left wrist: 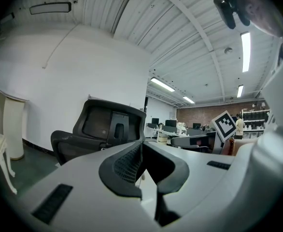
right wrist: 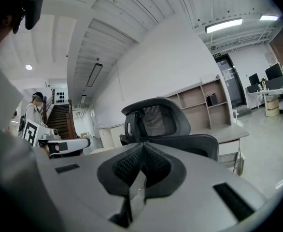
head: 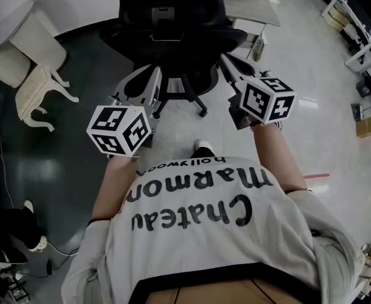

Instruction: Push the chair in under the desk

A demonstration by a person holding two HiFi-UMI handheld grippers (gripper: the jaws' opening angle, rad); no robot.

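Chair (head: 173, 27): black, mesh back with headrest, five-star base on casters. Stands on the near side of the desk (head: 256, 8), backrest turned toward the person, seat out in the open and not under the top. Desk top shows beyond the chair and off to its right, with a desk leg (head: 259, 45) close beside the chair's right side.

Left gripper (head: 154, 71): jaws fully closed, pads together, nothing held. Points level at the lower left of the backrest. Contact with the chair not readable from any view.

Right gripper (head: 225, 57): jaws likewise pressed together and empty. Aims at the right side of the backrest, near the armrest. In the right gripper view the chair sits straight beyond the tips. Touching or just short of it: cannot tell.

Surroundings:
- white carved chair (head: 30, 75) on the dark floor to the left, well apart from the black chair
- thin cable (head: 2, 163) running down the dark floor at far left
- shoe (head: 203, 147) on the light floor, between the chair base and the person's shirt
- red tape mark (head: 316, 176) on the floor to the right
- cardboard box (head: 370, 124) at the right edge
- rows of other desks (head: 363, 30) at upper right
- open shelves (right wrist: 202, 98) against the wall behind the desk
- staircase (right wrist: 59, 117) in the far background of the right gripper view
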